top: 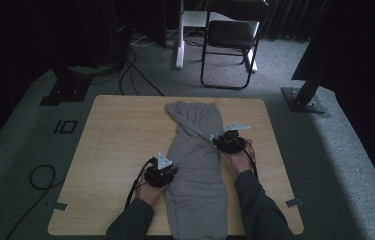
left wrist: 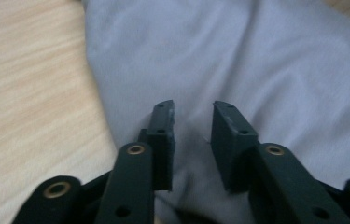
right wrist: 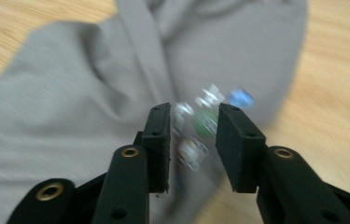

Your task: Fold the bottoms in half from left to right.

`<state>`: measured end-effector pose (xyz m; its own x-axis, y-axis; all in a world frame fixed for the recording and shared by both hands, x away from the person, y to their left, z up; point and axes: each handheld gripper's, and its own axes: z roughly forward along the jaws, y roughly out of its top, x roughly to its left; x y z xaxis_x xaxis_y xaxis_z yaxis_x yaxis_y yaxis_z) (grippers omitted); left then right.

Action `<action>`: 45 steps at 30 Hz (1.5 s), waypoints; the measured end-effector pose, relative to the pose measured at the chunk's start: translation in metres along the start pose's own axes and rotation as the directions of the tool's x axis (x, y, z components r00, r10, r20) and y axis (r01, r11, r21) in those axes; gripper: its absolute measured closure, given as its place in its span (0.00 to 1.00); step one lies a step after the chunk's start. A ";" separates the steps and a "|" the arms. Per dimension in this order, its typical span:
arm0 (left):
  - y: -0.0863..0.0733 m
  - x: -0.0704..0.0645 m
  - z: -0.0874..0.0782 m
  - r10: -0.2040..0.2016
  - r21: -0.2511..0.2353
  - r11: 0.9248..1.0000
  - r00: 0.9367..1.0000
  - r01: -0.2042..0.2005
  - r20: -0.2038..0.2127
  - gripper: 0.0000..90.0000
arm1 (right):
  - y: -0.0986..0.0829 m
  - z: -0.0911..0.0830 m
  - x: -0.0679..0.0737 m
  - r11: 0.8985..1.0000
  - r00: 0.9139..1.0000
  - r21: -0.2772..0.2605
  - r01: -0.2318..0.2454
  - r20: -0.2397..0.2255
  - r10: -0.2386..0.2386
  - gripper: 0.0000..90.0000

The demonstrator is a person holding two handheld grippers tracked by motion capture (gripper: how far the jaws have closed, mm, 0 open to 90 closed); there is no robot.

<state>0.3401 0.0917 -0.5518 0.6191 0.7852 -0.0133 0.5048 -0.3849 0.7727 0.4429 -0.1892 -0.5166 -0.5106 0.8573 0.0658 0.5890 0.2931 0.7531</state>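
A grey garment (top: pixel 195 165) lies folded in a long strip down the middle of the wooden table (top: pixel 120 135), its far end bunched and turned over. My left gripper (top: pixel 167 173) sits at the strip's left edge; in the left gripper view it (left wrist: pixel 193 109) is open, jaws just over the grey cloth (left wrist: pixel 256 56). My right gripper (top: pixel 225 141) is at the strip's right edge, farther up. In the right gripper view it (right wrist: pixel 193 112) is open over the cloth (right wrist: pixel 70 116), with a small blurred coloured patch (right wrist: pixel 205 116) between the jaws.
Bare wood (left wrist: pixel 23 93) lies left of the garment, and more (right wrist: pixel 340 93) on its right. Beyond the table stand a black folding chair (top: pixel 230 35) and two black stand bases (top: pixel 65 90) (top: pixel 305 97). Cables (top: pixel 40 177) trail on the grey carpet.
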 end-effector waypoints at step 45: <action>0.045 0.021 0.053 -0.067 0.053 0.996 0.998 0.068 -0.015 0.93 | -0.009 0.034 -0.027 0.988 0.985 0.063 -0.142 0.107 0.135 0.97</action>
<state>0.4081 0.0655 -0.5516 0.5748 0.8163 -0.0560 0.5771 -0.3559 0.7351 0.4726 -0.2005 -0.5468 -0.3567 0.9292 0.0967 0.6937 0.1941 0.6936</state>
